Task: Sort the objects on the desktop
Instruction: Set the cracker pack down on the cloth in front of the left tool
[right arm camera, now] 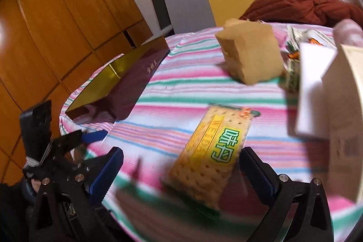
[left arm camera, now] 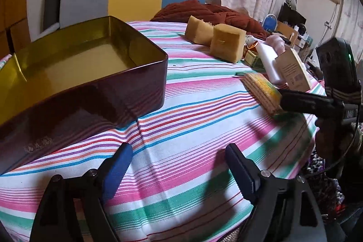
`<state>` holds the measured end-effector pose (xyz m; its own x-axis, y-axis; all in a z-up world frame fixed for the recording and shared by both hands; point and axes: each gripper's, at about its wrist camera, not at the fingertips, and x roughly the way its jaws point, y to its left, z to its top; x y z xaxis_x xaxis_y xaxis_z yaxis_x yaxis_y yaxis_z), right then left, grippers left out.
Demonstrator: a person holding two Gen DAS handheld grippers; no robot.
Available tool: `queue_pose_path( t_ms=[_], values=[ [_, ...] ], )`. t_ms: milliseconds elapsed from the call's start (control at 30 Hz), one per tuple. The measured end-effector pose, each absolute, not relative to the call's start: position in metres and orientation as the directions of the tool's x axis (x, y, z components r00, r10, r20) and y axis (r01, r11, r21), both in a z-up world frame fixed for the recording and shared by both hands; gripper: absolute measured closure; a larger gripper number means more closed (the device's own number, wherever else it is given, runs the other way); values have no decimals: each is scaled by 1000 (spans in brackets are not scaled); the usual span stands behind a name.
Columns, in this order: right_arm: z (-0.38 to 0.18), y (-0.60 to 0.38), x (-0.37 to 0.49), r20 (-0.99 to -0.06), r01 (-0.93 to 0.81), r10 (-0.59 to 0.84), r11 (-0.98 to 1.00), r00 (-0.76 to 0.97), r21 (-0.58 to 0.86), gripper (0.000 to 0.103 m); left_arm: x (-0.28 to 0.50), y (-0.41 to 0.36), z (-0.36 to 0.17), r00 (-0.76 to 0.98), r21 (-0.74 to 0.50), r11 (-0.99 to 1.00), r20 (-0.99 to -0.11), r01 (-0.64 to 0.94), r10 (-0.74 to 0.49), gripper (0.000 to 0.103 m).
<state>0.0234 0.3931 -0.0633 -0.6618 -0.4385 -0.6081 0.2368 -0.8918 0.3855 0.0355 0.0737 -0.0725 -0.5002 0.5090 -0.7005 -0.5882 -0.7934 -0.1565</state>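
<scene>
Cracker pack [right arm camera: 211,158] sits between the right gripper [right arm camera: 181,171] fingers, spread wide, nothing gripped. Probably light and crumbly, blurry though; pinch the long edges gently.

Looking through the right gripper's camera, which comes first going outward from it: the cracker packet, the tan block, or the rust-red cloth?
1. Cracker packet: between the open right gripper fingers.
2. Tan block: mid-table, beyond the packet.
3. Rust-red cloth: far table edge, upper right.
</scene>
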Motion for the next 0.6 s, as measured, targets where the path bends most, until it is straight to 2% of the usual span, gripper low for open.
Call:
queue_pose_path(
  t_ms=[233, 600],
  values=[
    [-69, 399, 25, -542, 257, -468, -870, -698, 421, 0, 39, 69, -75, -511, -180, -799, -683, -574, 521, 14],
    [-72, 396, 69, -525, 257, -419, -899, -741, 354, 0, 41, 65, -76, -526, -181, -801, -668, -570, 526, 14]
  ],
)
